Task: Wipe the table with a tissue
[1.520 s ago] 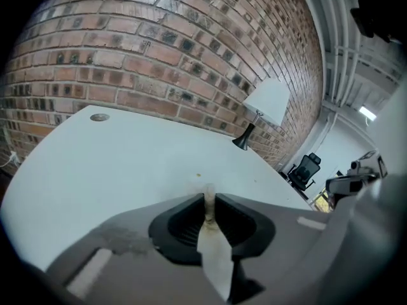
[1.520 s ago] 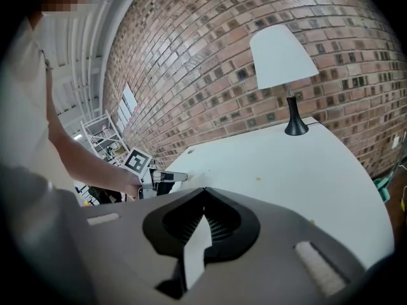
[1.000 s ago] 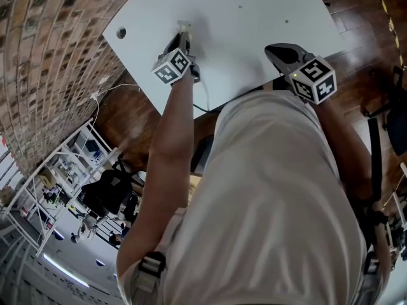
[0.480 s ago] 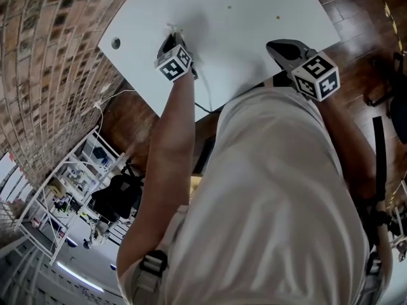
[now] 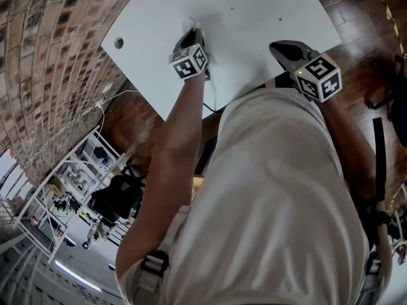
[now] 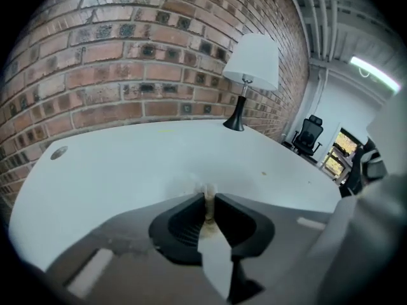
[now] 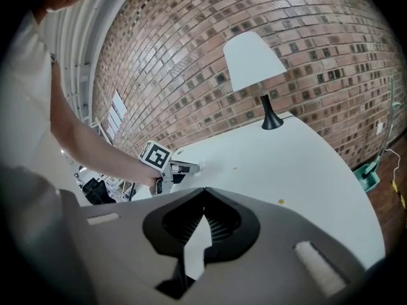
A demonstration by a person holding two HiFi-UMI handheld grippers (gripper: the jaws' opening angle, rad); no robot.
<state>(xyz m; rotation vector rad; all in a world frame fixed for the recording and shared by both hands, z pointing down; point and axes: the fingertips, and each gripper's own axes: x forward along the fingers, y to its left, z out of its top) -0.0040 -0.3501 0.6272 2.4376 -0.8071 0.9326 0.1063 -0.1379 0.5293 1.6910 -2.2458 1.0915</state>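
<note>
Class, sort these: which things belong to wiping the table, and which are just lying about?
Job: tissue, left claw just tightened on it, table, crumb.
Lying about: lamp, office chair, right claw, shut and empty.

Tissue [image 6: 205, 194] on table [image 6: 127, 164]; lamp [image 6: 252, 68] behind.

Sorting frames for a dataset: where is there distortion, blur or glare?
Head view: fisheye bows the red brick wall and the white table. Left gripper view: dark round vignette; the crumpled white tissue looks soft; the ceiling strip light is blown out. Right gripper view: brick courses curve; the white-shaded table lamp is sharp.
</note>
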